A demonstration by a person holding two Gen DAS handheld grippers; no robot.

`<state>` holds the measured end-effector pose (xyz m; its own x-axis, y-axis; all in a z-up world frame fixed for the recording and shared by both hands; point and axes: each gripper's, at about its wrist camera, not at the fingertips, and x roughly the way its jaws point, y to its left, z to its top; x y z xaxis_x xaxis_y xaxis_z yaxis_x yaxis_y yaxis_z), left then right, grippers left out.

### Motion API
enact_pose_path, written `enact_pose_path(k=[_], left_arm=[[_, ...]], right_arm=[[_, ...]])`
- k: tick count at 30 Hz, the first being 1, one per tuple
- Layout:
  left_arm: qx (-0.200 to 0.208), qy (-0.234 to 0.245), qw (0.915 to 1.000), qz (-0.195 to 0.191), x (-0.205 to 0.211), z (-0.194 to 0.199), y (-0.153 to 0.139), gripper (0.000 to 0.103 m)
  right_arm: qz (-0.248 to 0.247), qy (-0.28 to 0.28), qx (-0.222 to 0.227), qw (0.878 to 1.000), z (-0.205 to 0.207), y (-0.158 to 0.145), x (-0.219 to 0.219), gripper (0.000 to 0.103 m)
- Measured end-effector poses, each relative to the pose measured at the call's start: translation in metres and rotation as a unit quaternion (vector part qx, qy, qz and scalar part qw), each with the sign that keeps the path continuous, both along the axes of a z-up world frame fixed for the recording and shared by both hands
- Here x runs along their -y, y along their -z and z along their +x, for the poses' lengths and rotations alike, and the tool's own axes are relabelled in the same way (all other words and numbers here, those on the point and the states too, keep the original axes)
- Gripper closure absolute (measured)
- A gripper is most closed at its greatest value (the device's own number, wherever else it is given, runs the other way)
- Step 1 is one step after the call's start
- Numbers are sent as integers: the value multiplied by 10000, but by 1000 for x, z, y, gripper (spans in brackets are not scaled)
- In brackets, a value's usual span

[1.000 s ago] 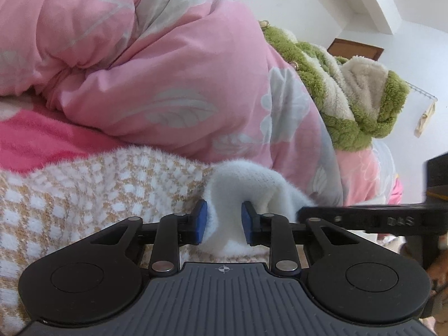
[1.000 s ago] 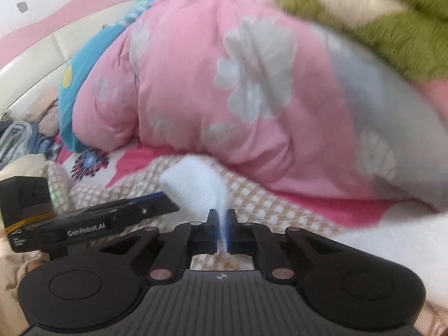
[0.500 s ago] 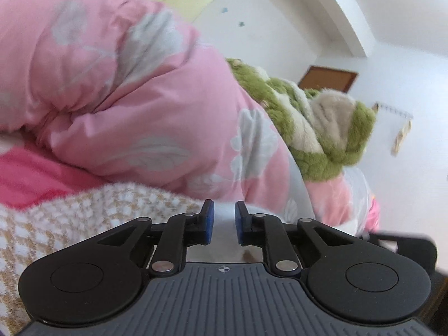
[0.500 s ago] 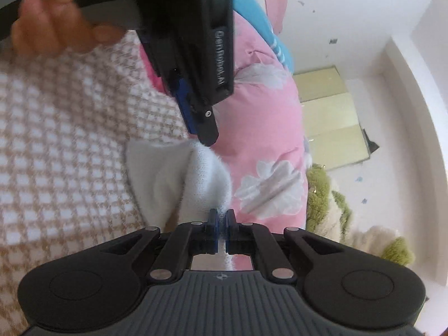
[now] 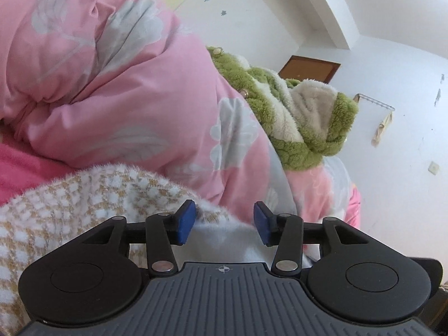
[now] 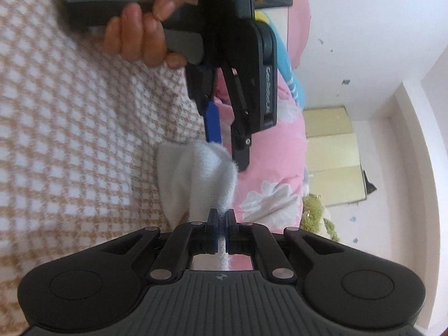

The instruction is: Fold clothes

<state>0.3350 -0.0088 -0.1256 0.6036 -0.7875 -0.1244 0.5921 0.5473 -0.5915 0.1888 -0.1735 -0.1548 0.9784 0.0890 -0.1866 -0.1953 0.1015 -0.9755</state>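
Note:
A fuzzy white garment (image 6: 196, 179) lies bunched on a tan-and-white checked blanket (image 6: 70, 140). My right gripper (image 6: 221, 225) is shut on the near edge of the white garment, with fabric pinched between its blue pads. In the right wrist view my left gripper (image 6: 228, 145) hangs over the garment's far end, held by a person's hand (image 6: 140, 39). In the left wrist view the left gripper (image 5: 224, 221) stands open, with the white garment (image 5: 221, 235) lying between and below its blue pads.
A big pink quilt (image 5: 126, 98) with pale flowers rises right behind the blanket. A green-and-cream fleece (image 5: 302, 112) is draped on its right end. White walls (image 5: 392, 28) and a brown door (image 5: 309, 68) lie beyond.
My left gripper narrowed half a second ago and has now opened wide over the white garment. My right gripper has rolled on its side and stays shut on the garment.

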Motion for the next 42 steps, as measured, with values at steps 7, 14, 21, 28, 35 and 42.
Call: enact_pose_path(k=[7, 14, 21, 28, 35, 42], left_arm=[[504, 318, 9975, 382, 6, -15, -8, 58], [905, 666, 9908, 749, 17, -26, -16, 63], [1280, 321, 9856, 1061, 21, -34, -21, 93], [1496, -168, 9816, 1175, 18, -39, -24, 103], [982, -295, 9906, 901, 6, -22, -20, 103], [489, -375, 9962, 610, -4, -5, -16, 87]], right_arm=[[146, 195, 266, 9993, 6, -3, 5, 100], [562, 572, 591, 9950, 42, -19, 10, 100], [1340, 810, 556, 9861, 58, -38, 8, 100], [2941, 1108, 43, 9493, 34, -75, 17, 88], [4463, 1182, -1471, 8748, 53, -90, 23, 89], [4854, 1428, -1789, 8438, 65, -78, 32, 89]])
